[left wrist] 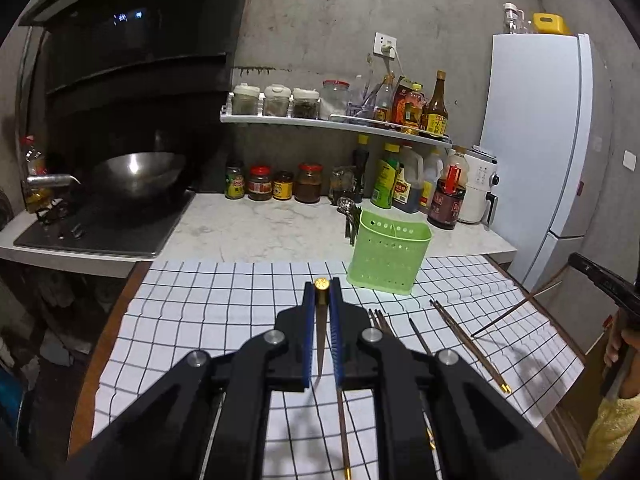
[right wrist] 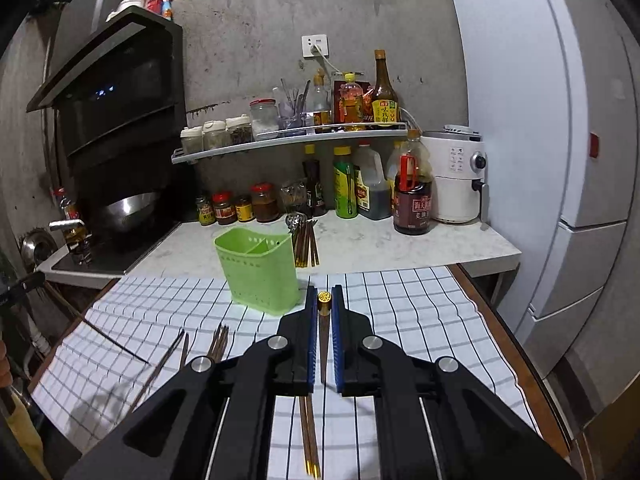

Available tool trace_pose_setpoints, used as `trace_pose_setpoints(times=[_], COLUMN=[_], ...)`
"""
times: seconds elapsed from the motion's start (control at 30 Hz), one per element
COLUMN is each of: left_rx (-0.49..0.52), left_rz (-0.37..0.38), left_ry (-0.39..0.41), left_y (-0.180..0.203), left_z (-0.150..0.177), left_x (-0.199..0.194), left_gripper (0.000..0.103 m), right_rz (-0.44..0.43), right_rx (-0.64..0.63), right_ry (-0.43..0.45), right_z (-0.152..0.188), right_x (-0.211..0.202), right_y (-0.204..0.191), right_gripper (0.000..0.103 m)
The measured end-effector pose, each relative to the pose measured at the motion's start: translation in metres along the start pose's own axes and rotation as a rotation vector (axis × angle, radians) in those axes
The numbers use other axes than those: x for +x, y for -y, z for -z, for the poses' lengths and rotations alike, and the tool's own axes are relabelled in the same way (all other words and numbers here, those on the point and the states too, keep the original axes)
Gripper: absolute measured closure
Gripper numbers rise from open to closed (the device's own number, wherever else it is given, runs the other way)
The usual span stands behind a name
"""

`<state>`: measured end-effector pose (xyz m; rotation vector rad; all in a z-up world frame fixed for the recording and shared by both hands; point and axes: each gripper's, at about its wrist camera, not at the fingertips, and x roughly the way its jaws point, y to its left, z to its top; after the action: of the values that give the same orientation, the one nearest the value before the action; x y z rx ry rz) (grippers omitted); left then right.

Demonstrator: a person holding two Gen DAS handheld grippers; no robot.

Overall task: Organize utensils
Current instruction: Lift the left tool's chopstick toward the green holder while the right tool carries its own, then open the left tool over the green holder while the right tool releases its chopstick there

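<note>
Holding one chopstick (left wrist: 321, 300) clamped in each closed claw (left wrist: 321, 294) (right wrist: 324, 300), I aim gold caps up over the green holder (left wrist: 390, 256) at centre frame.

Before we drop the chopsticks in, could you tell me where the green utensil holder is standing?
The green utensil holder stands upright at the far edge of the checked cloth, beside the chopstick bundle on the marble counter.

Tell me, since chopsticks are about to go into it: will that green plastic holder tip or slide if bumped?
The green plastic holder looks thin-walled, perforated and empty, so probably light. It stands taller than its base is deep, so a bump near the rim could tip it. On the checked cloth it may slide less than on bare counter.
</note>
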<state>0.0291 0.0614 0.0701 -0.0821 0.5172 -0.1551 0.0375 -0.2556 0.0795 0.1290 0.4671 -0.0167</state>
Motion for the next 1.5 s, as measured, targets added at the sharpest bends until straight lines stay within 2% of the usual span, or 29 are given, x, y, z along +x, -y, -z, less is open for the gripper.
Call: trace_pose_setpoints(times=[0.13, 0.23, 0.37, 0.5, 0.6, 0.7, 0.83, 0.97, 1.1, 1.23, 1.3, 1.33, 1.37, 1.4, 1.43, 1.47, 1.5], left_rx=[-0.004, -0.008, 0.039, 0.057, 0.076, 0.087, 0.070, 0.073, 0.081, 0.094, 0.088, 0.085, 0.081, 0.073, 0.070, 0.078, 0.095], left_rz=[-0.015, 0.001, -0.003, 0.032, 0.074, 0.082, 0.121, 0.138, 0.131, 0.127, 0.123, 0.119, 0.113, 0.113, 0.121, 0.118, 0.097], left_ry=[-0.020, 0.020, 0.082, 0.124, 0.222, 0.333, 0.354, 0.288, 0.178, 0.096, 0.050, 0.035, 0.028, 0.029, 0.050, 0.077, 0.101], left_y=[-0.002, 0.002, 0.014, 0.026, 0.041, 0.057, 0.074, 0.089, 0.091, 0.089, 0.089, 0.088, 0.087, 0.084, 0.082, 0.082, 0.081], left_z=[-0.010, -0.016, -0.031, -0.045, -0.073, -0.104, -0.132, -0.131, -0.117, -0.100, -0.098, -0.097, -0.097, -0.099, -0.101, -0.102, -0.103], left_x=[0.020, 0.020, 0.016, 0.019, 0.016, 0.018, 0.055, 0.117, 0.175, 0.208, 0.221, 0.223, 0.223, 0.215, 0.205, 0.191, 0.175], left_gripper=[0.096, 0.096, 0.096, 0.096, 0.096, 0.096, 0.096, 0.096, 0.096, 0.096, 0.096, 0.095, 0.086, 0.079, 0.067, 0.063, 0.062], right_rz=[-0.006, 0.006, 0.029, 0.006, -0.026, -0.048, -0.061, -0.086, -0.090, -0.078, -0.075, -0.071, -0.068, -0.061, -0.053, -0.048, -0.037], right_rx=[-0.003, -0.033, -0.096, -0.130, -0.155, -0.174, -0.198, -0.195, -0.187, -0.186, -0.182, -0.182, -0.176, -0.168, -0.163, -0.166, -0.171], right_ry=[-0.008, 0.031, 0.085, 0.131, 0.231, 0.335, 0.413, 0.362, 0.252, 0.173, 0.129, 0.097, 0.088, 0.095, 0.114, 0.128, 0.131], right_z=[-0.018, -0.022, -0.033, -0.050, -0.078, -0.106, -0.134, -0.132, -0.102, -0.080, -0.074, -0.073, -0.073, -0.072, -0.072, -0.072, -0.071], right_x=[0.020, 0.024, 0.020, 0.020, 0.010, 0.003, 0.024, 0.076, 0.129, 0.159, 0.167, 0.171, 0.170, 0.164, 0.152, 0.138, 0.126], right_y=[-0.003, -0.011, -0.026, -0.039, -0.056, -0.074, -0.097, -0.101, -0.096, -0.089, -0.085, -0.084, -0.082, -0.078, -0.075, -0.072, -0.070], right_gripper=[0.096, 0.096, 0.096, 0.096, 0.096, 0.096, 0.096, 0.096, 0.096, 0.095, 0.091, 0.082, 0.067, 0.060, 0.055, 0.055, 0.055])
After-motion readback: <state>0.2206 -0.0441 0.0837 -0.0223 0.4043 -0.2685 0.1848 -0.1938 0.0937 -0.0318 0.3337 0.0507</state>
